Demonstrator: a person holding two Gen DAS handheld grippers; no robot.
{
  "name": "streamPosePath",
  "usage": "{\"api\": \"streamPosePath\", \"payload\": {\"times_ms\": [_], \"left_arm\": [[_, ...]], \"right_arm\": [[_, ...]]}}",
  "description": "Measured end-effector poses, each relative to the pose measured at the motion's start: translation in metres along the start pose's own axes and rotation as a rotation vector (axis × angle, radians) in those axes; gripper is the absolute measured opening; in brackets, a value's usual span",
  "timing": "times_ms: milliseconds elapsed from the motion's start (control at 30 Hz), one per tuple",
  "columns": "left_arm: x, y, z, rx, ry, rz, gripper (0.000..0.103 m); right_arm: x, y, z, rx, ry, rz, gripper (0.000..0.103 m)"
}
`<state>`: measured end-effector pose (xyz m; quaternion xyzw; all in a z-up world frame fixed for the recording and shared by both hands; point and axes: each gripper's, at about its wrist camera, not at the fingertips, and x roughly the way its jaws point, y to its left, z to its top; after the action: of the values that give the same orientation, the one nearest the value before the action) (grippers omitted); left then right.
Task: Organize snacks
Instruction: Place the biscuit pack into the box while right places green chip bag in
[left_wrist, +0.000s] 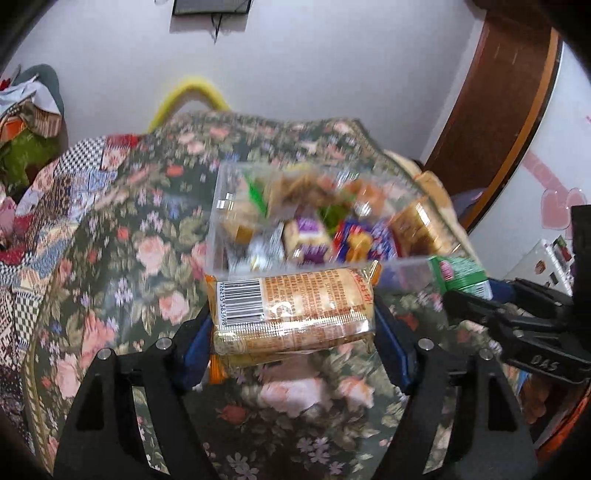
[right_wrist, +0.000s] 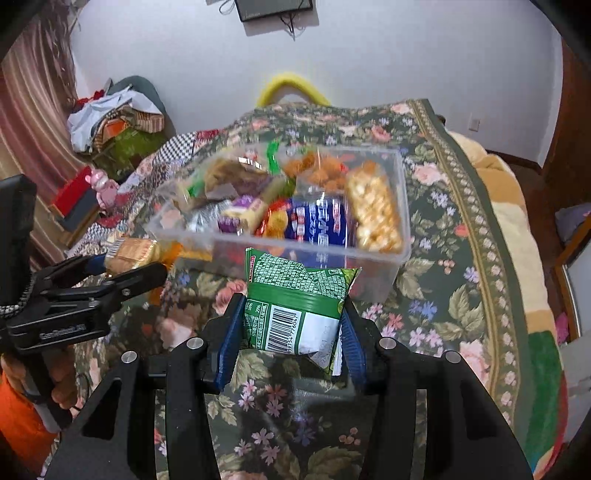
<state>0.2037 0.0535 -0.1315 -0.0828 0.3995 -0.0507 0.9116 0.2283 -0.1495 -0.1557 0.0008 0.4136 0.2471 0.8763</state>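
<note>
Carrying a snack in each gripper, we are mid-transfer toward the bin (right_wrist: 400, 206). Our left gripper (left_wrist: 293, 325) is clamped on the orange cracker pack (left_wrist: 291, 310), our right gripper (right_wrist: 291, 325) on the green packet (right_wrist: 295, 306); both hang just short of the bin's near wall, above the floral bedspread (right_wrist: 461, 258). Next, we judge, each must clear that rim and release over a gap. Inside, the bin is crowded, so room is tight; the two grippers sit close together. Beyond it the bedspread lies open to the wall (right_wrist: 406, 55).
</note>
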Motion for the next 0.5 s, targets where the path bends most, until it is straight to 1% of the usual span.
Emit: {"api": "streamPosePath", "payload": {"times_ms": [100, 233, 367, 500], "left_arm": [[-0.003, -0.007, 0.011, 0.012, -0.033, 0.0, 0.077], [0.003, -0.015, 0.026, 0.026, -0.053, -0.01, 0.077], [0.018, -0.02, 0.039, 0.046, -0.051, -0.006, 0.077], [0.038, -0.017, 0.047, 0.046, -0.03, -0.003, 0.078]], "right_arm": [[-0.002, -0.001, 0.009, -0.002, -0.025, -0.005, 0.045], [0.0, -0.003, 0.022, 0.001, -0.054, -0.012, 0.045], [0.01, -0.007, 0.034, 0.01, -0.061, -0.011, 0.045], [0.024, -0.011, 0.045, 0.014, -0.052, -0.008, 0.045]]}}
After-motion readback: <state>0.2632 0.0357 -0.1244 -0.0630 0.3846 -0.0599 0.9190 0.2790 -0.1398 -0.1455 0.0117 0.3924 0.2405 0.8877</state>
